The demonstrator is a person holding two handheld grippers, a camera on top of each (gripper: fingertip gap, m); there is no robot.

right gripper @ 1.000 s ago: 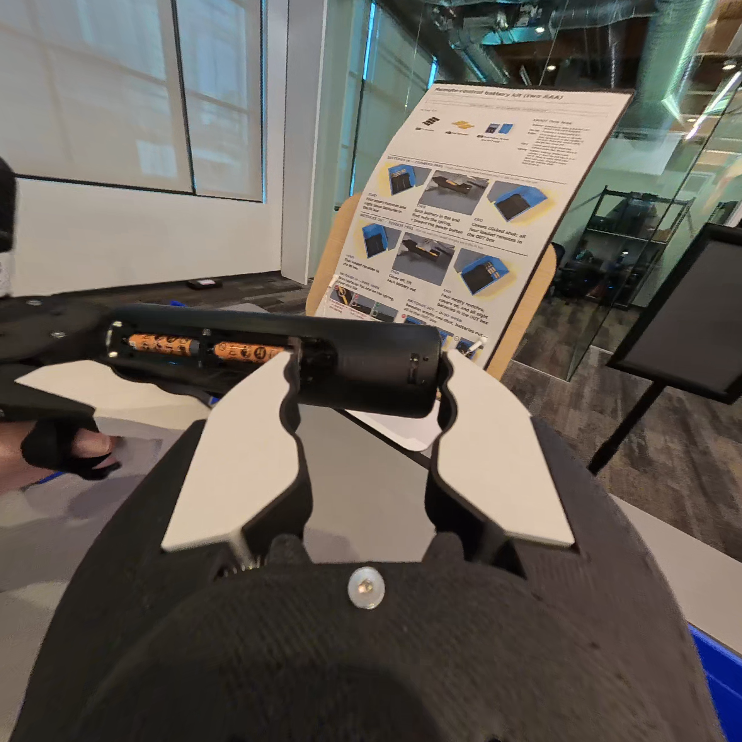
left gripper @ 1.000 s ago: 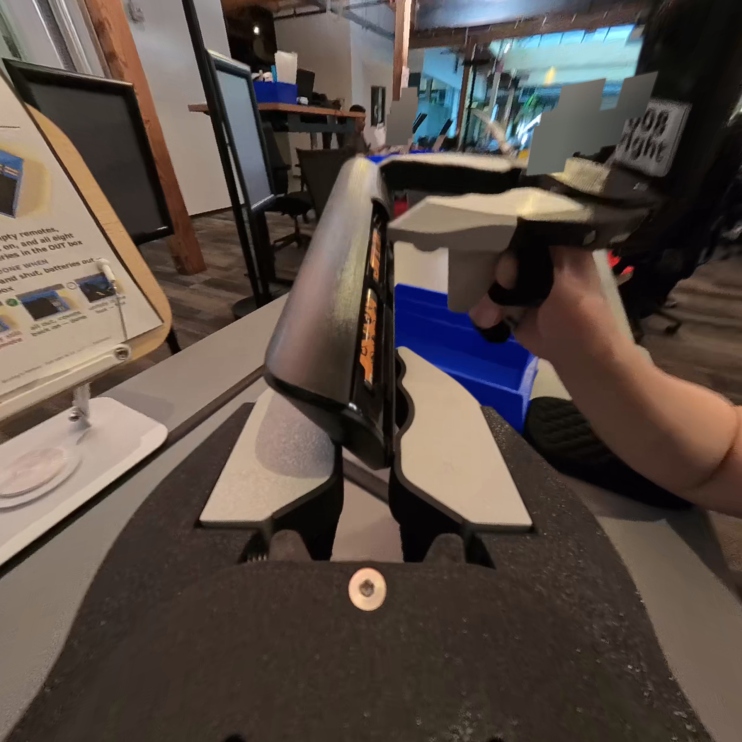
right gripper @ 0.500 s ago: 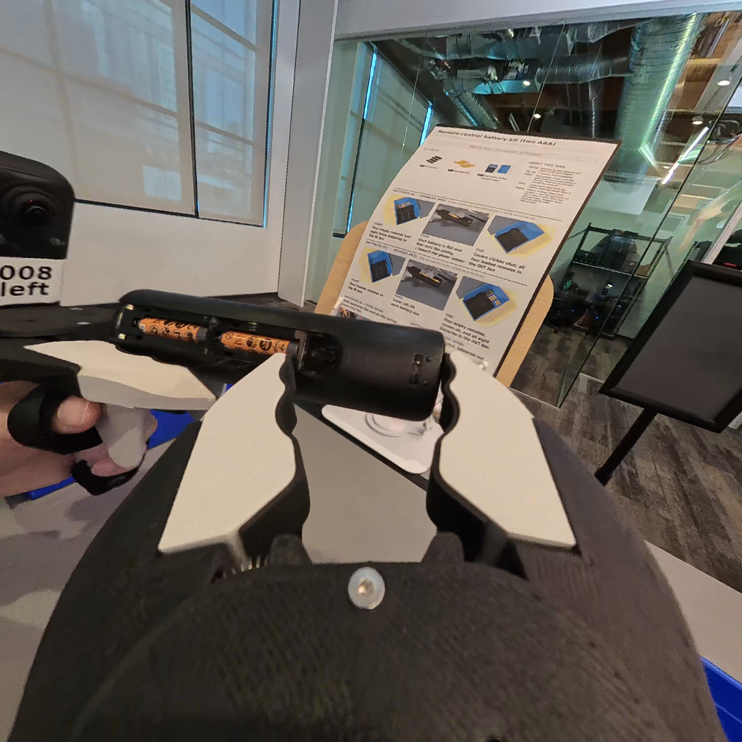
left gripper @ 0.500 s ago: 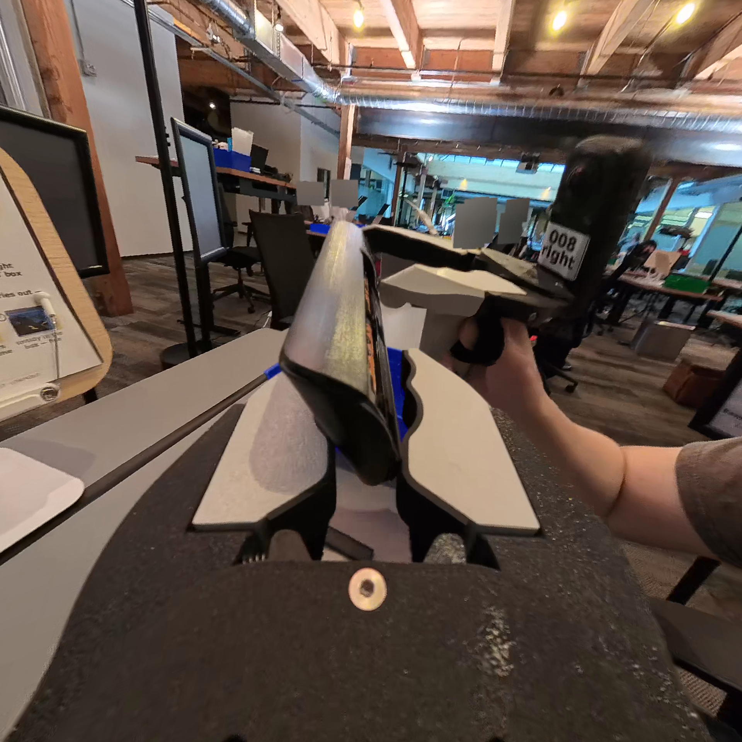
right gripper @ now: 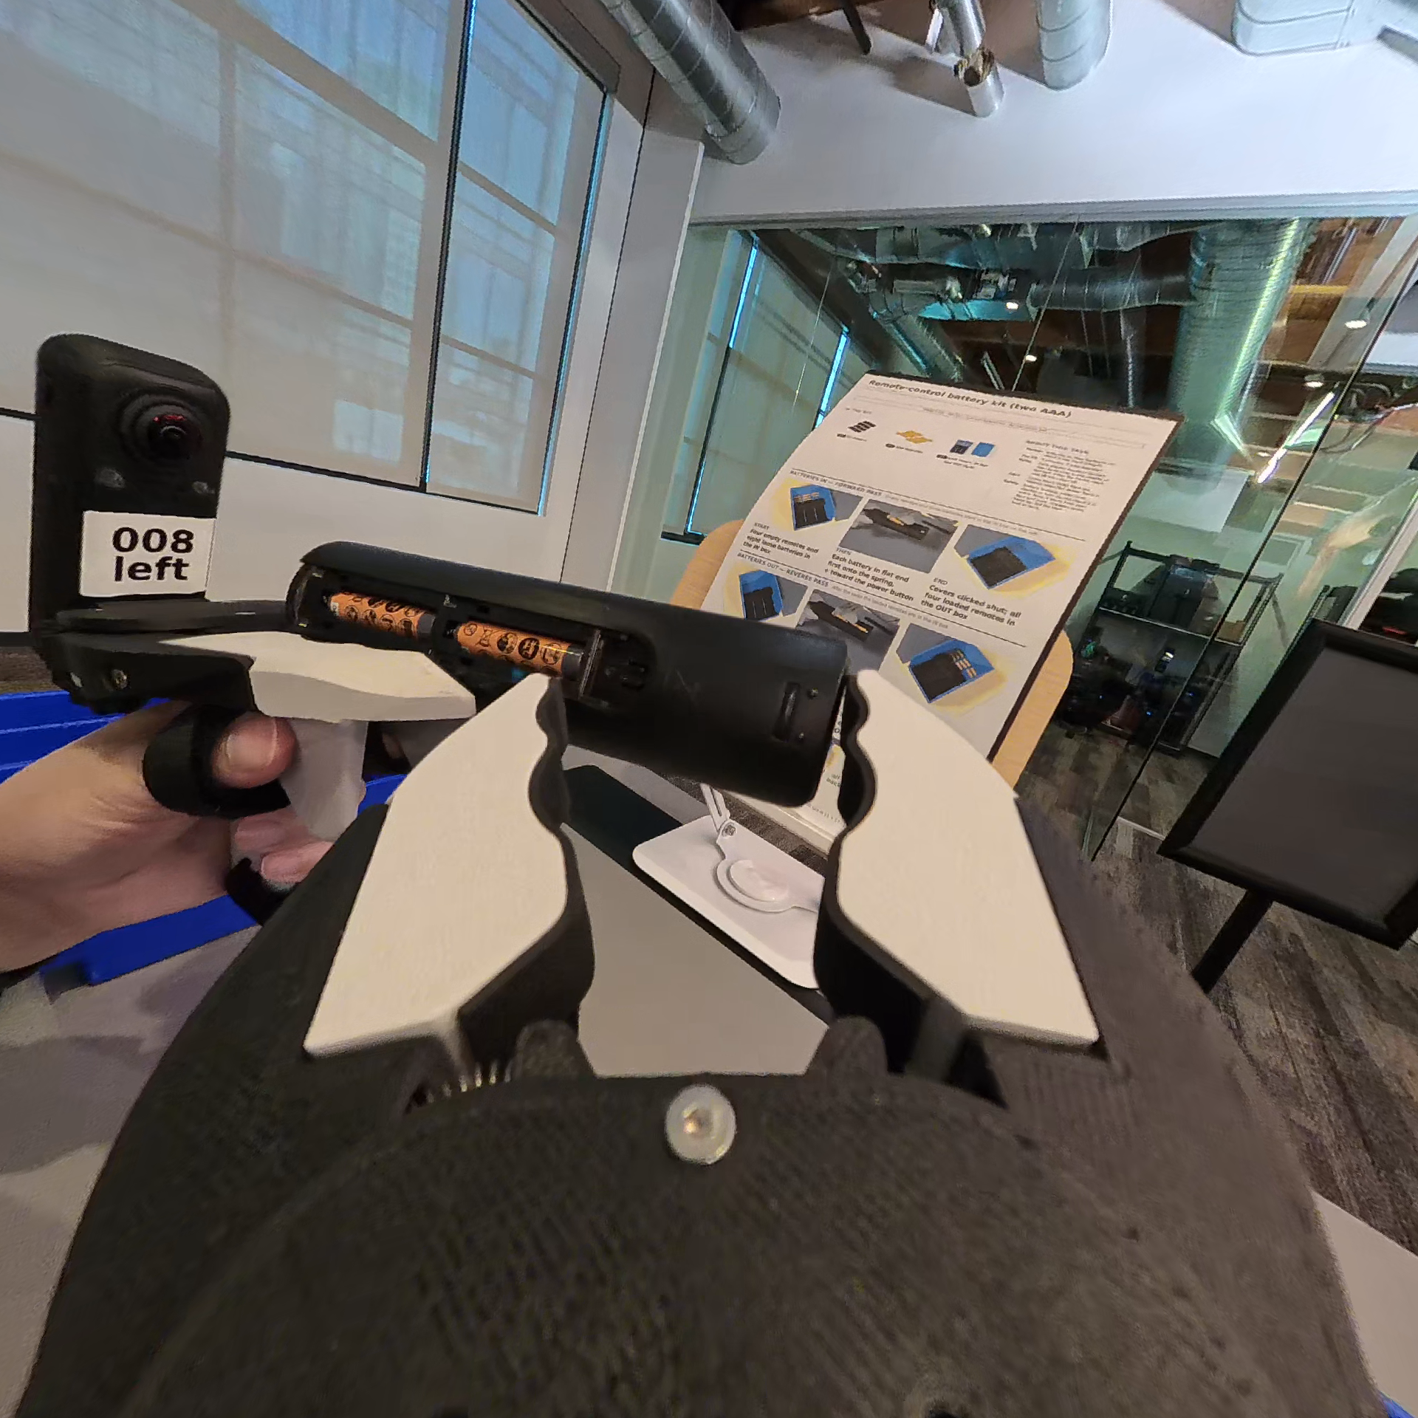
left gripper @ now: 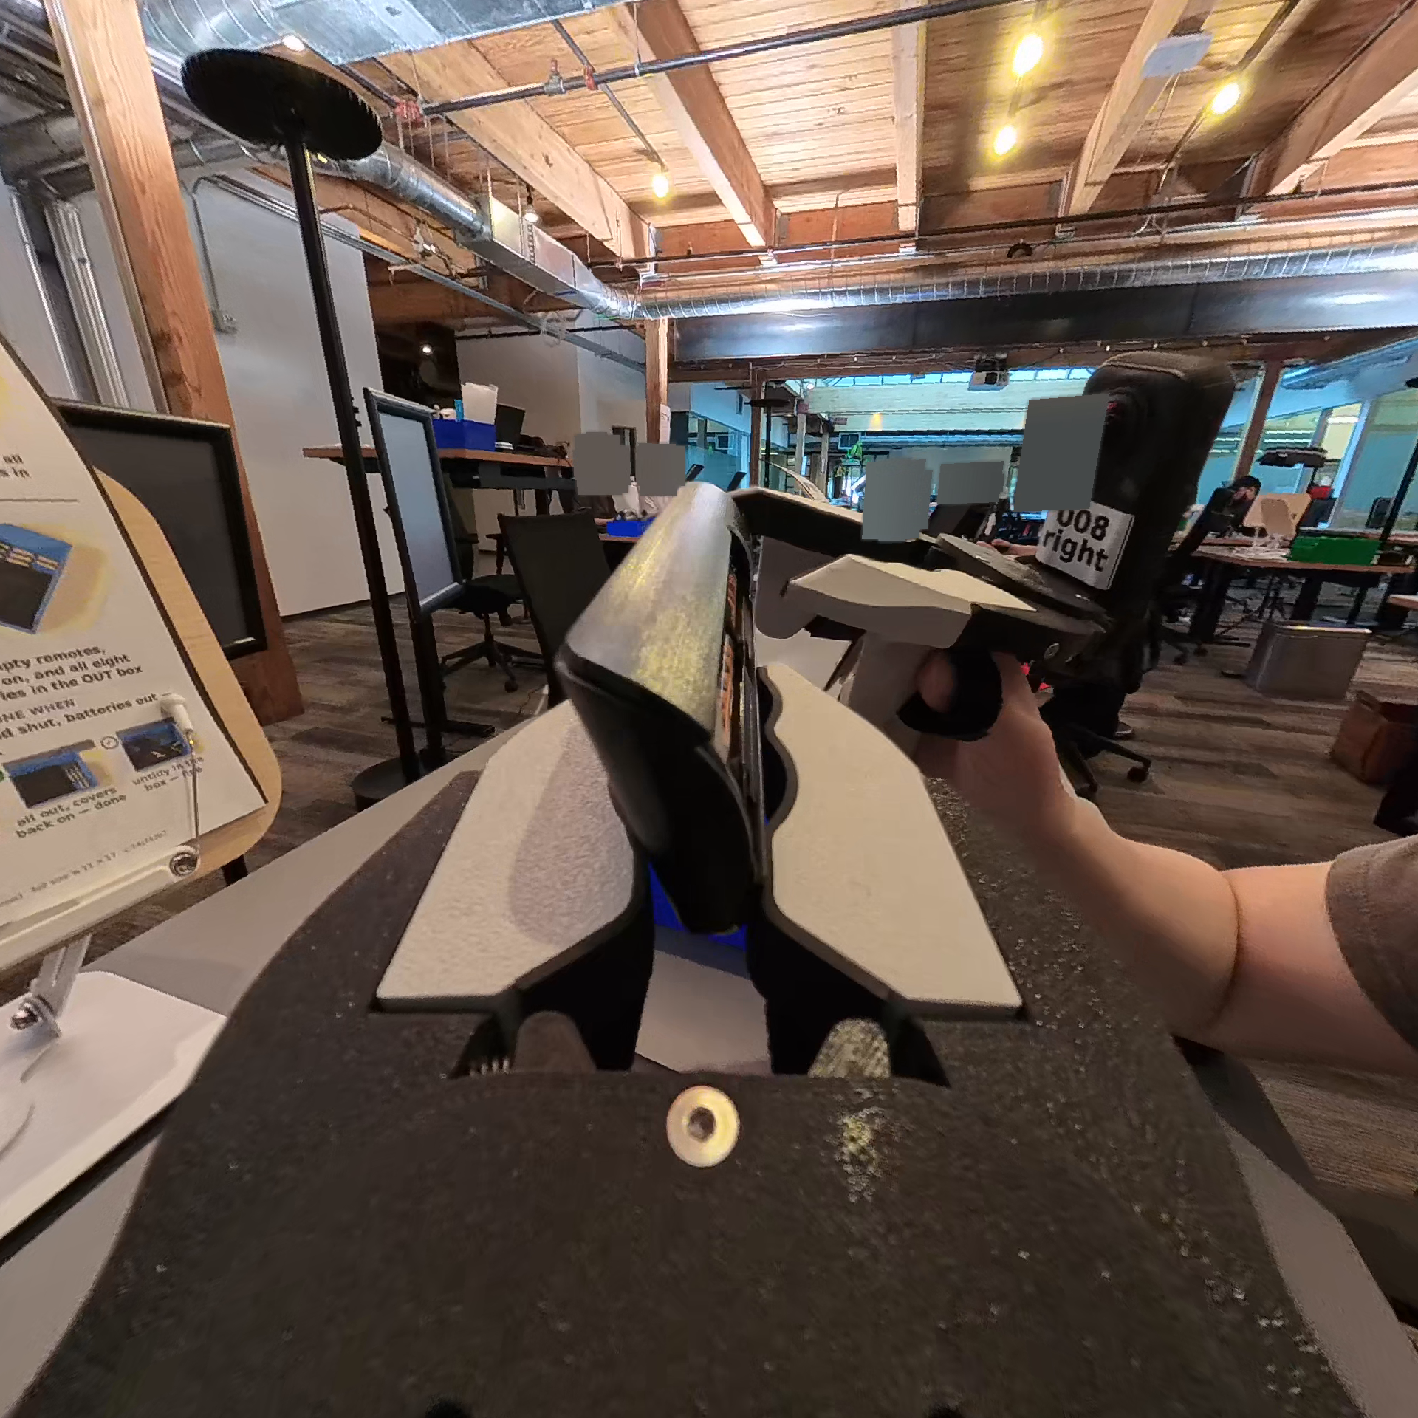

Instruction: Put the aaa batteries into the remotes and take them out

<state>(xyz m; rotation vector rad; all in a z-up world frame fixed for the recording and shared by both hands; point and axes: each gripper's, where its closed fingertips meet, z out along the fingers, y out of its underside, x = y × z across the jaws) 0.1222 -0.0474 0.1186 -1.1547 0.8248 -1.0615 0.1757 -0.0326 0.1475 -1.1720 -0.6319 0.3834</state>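
**Remote gripped at both ends, batteries showing**

The right gripper [right gripper: 698,737] clamps the near end of a black remote [right gripper: 690,675] held across the view. Two orange batteries [right gripper: 453,625] sit in its uncovered slot. The left gripper [right gripper: 368,675] grips the far end, before an instruction board [right gripper: 959,537].

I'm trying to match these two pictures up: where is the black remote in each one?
Left wrist view: remote at centre, seen end-on, clamped between the near gripper's fingers.
Right wrist view: remote lies crosswise at centre, two orange batteries showing in its open compartment.
Shared landmark: the instruction board.
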